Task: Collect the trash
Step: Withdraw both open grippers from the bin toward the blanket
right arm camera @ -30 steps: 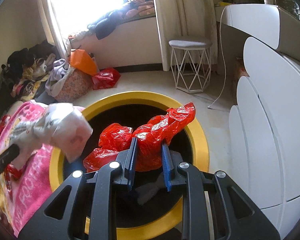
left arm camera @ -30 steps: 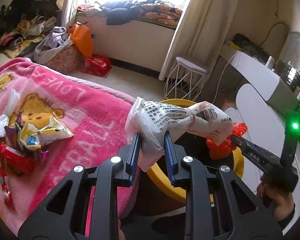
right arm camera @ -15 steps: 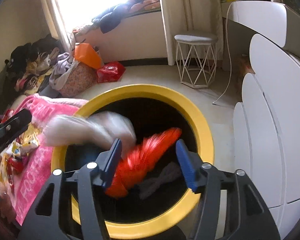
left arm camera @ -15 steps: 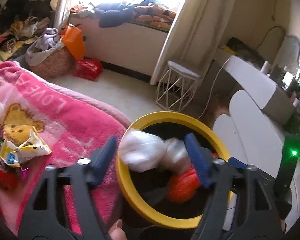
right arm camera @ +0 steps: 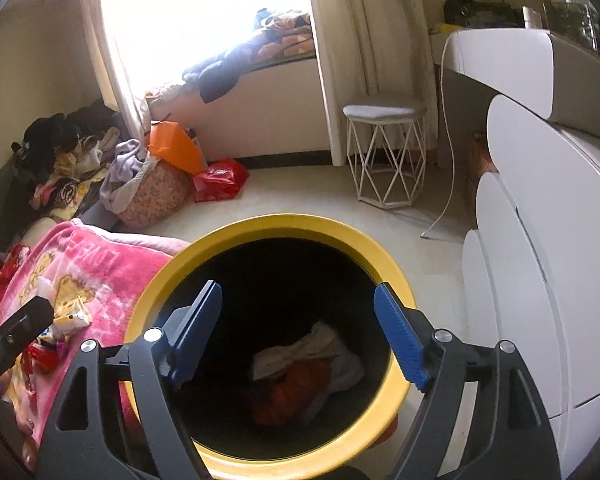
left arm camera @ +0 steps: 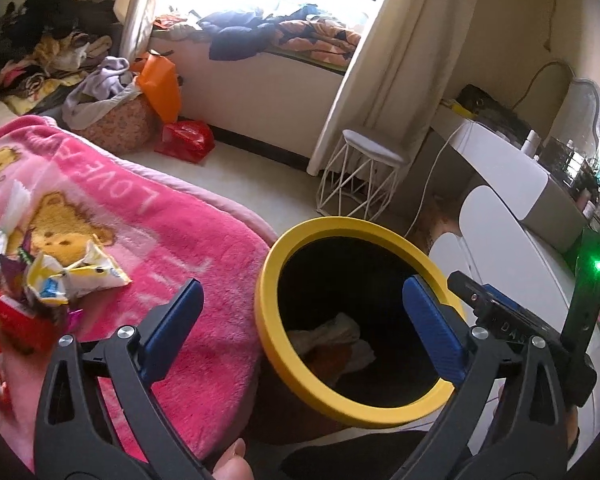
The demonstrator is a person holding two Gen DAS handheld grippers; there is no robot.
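Note:
A black bin with a yellow rim (left arm camera: pixel 300 236) (right arm camera: pixel 396 276) stands beside the bed. At its bottom lie a white plastic bag (left arm camera: pixel 332 332) (right arm camera: pixel 300 350) and a red plastic bag (right arm camera: pixel 296 380). My left gripper (left arm camera: pixel 300 304) hovers over the bin's near edge, jaws opening wide with nothing between them. Above the bin mouth, my right gripper (right arm camera: pixel 298 308) is also opening and holds nothing. More trash, a pile of snack wrappers (left arm camera: pixel 60 280) (right arm camera: pixel 66 320), lies on the pink blanket (left arm camera: pixel 160 232) to the left.
A white wire stool (left arm camera: pixel 364 176) (right arm camera: pixel 388 152) stands by the curtain. White rounded drawers (right arm camera: pixel 540 280) and a desk line the right side. A basket of clothes, an orange bag (left arm camera: pixel 160 80) and a red bag (left arm camera: pixel 186 140) sit on the floor by the window.
Both grippers opened and let go: the white bag from the left and the red bag from the right dropped into the bin and now lie at its bottom.

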